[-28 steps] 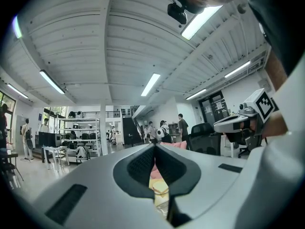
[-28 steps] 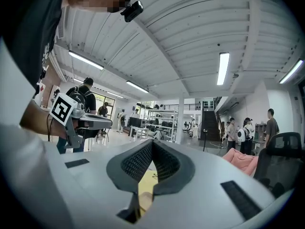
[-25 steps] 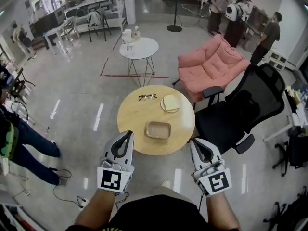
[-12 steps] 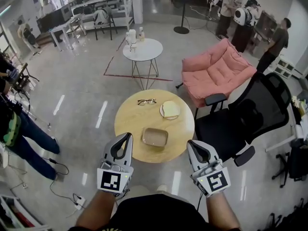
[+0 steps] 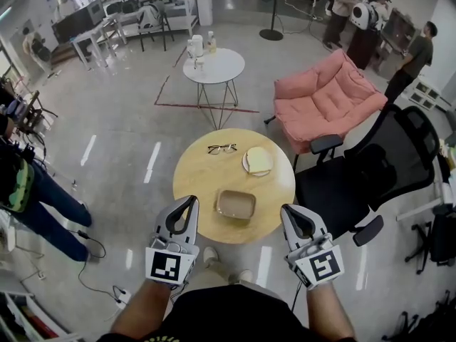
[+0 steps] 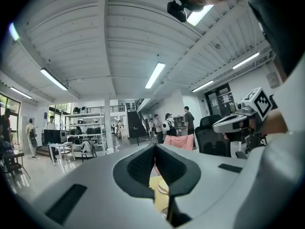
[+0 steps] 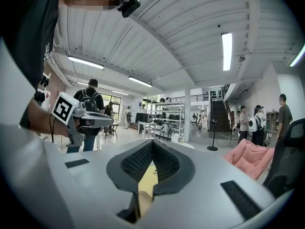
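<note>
The left gripper (image 5: 190,202) has its jaws closed tip to tip with nothing between them. The right gripper (image 5: 287,211) is the same, pads pressed together and empty. Each gripper's own view confirms it: the dark ribbed pads meet at a point on the left gripper (image 6: 154,146) and on the right gripper (image 7: 152,143), with only a sliver of yellow tabletop showing in the gap below. The person holds both out level and side by side, well apart. The left tip is over the near-left edge of the round wooden table (image 5: 199,184) and the right tip is at its near-right edge.

Between the two tips and just beyond them, a shallow brown tray (image 5: 236,204) lies on the near half of the tabletop, close to the near edge; neither gripper touches it. Further in, toward the far-right edge, a plate (image 5: 257,161) carries something pale yellow. A pair of glasses (image 5: 222,148) lies near the far edge, left of the plate.

A black office chair (image 5: 374,169) stands just beside the table on the right, with a pink armchair (image 5: 328,98) behind it. A small white table (image 5: 217,68) stands farther off.
</note>
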`<action>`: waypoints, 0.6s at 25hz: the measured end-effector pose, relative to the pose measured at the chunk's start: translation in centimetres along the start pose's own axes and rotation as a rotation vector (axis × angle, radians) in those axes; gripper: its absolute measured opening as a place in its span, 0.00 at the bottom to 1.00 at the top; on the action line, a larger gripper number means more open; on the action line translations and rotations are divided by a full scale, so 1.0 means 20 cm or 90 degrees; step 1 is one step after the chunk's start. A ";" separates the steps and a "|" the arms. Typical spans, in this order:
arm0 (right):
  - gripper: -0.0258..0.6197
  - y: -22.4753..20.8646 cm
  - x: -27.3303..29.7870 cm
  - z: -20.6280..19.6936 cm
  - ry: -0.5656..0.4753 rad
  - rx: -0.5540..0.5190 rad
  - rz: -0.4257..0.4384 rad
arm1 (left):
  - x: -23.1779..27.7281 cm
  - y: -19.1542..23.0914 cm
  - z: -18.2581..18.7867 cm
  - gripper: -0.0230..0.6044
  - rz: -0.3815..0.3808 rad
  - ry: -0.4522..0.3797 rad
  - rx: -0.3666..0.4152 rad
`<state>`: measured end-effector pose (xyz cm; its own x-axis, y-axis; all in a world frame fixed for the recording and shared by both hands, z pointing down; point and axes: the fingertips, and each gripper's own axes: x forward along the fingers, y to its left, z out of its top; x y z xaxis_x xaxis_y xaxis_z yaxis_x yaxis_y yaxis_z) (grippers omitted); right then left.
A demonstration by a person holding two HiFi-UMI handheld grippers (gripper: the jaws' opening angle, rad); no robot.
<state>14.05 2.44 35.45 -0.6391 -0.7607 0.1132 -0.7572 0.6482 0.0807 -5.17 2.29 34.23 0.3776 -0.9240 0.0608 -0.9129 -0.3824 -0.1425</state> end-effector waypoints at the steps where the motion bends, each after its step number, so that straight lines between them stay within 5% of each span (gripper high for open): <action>1: 0.06 0.00 0.02 0.00 -0.001 0.004 -0.005 | 0.02 0.01 0.01 0.06 -0.010 -0.002 0.003; 15: 0.06 -0.01 0.28 0.02 0.040 0.002 -0.061 | 0.29 0.27 -0.01 0.06 -0.056 -0.018 -0.002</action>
<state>10.69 -1.94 35.57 -0.5537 -0.8159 0.1667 -0.8152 0.5719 0.0913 -7.93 -5.08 34.11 0.4609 -0.8863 0.0457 -0.8762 -0.4626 -0.1349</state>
